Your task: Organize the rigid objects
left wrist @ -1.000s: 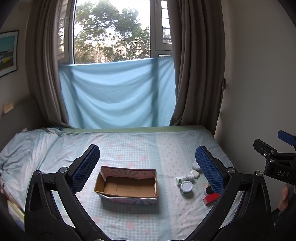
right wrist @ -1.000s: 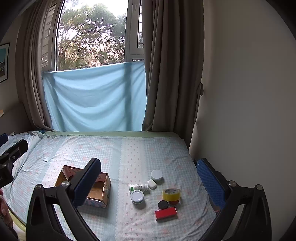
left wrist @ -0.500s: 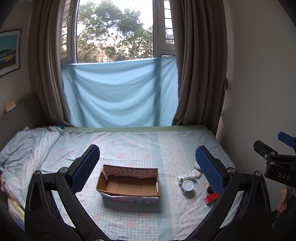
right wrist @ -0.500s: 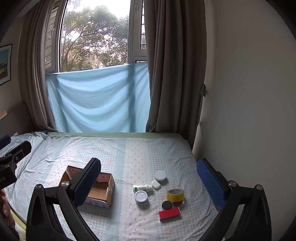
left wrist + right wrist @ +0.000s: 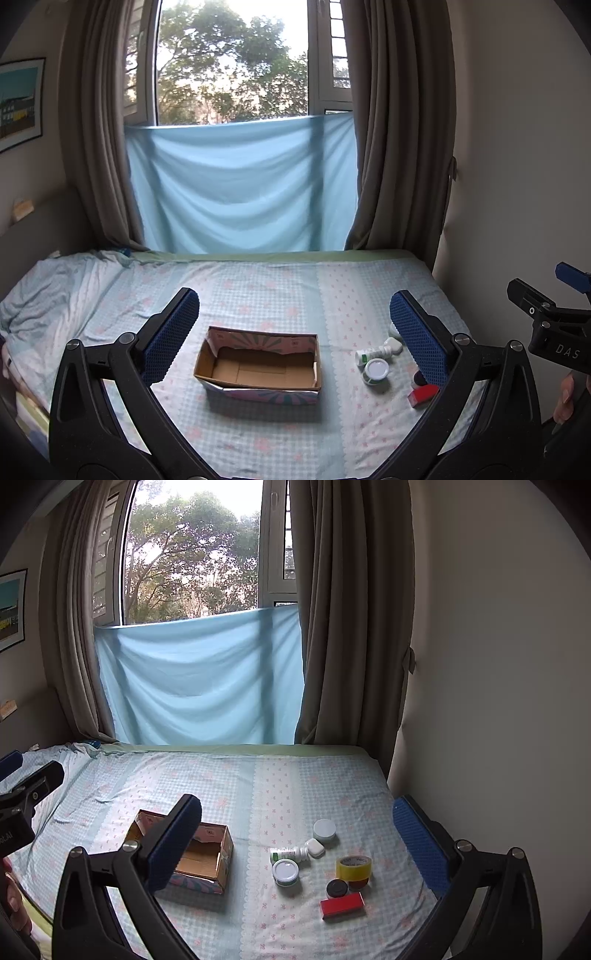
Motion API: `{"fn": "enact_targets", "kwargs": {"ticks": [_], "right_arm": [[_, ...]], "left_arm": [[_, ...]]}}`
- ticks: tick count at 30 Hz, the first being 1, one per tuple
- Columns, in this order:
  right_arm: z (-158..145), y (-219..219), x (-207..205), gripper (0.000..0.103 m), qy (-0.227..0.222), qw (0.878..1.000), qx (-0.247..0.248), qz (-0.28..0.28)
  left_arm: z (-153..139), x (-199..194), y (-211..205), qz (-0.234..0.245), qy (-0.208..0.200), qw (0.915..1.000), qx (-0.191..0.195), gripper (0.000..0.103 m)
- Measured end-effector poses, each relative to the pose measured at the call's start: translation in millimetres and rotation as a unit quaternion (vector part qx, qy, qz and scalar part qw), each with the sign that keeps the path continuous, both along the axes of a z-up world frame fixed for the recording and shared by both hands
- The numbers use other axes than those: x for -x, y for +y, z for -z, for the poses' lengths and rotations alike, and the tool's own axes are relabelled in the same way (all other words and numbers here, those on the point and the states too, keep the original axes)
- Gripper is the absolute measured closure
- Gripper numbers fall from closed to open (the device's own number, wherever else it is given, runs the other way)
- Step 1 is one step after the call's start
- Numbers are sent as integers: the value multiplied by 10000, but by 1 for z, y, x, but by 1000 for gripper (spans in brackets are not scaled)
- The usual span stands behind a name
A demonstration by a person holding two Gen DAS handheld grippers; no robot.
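Note:
An open, empty cardboard box (image 5: 258,365) sits on the bed; it also shows in the right wrist view (image 5: 201,856). To its right lie small items: a red box (image 5: 342,905), a yellow tape roll (image 5: 353,867), a black lid (image 5: 337,888), a white-lidded jar (image 5: 285,872), a lying white bottle (image 5: 290,854), a small white case (image 5: 314,847) and a round white jar (image 5: 324,830). My left gripper (image 5: 293,332) is open and empty above the box. My right gripper (image 5: 299,838) is open and empty above the items.
The bed (image 5: 280,291) has a checked sheet, rumpled at the left (image 5: 55,288). A wall (image 5: 498,701) runs along its right edge. Curtains (image 5: 399,147) and a blue cloth (image 5: 240,184) hang behind. The right gripper shows at the left view's right edge (image 5: 554,325).
Both views have shifted slightly: the box and items sit a little further right and lower in frame. Nothing on the bed has moved. Both grippers stay open.

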State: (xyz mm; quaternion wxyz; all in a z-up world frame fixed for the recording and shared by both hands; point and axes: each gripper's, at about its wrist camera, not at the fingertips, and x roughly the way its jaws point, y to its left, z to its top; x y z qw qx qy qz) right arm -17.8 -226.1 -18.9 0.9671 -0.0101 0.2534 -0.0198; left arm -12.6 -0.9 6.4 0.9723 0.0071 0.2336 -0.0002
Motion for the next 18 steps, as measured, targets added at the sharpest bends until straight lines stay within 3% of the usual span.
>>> {"fn": "enact_targets", "kwargs": {"ticks": [18], "right_arm": [[2,1,1,0,10,10000,6,8]], "left_arm": [[1,0,2,32,6,10000,35,1]]}}
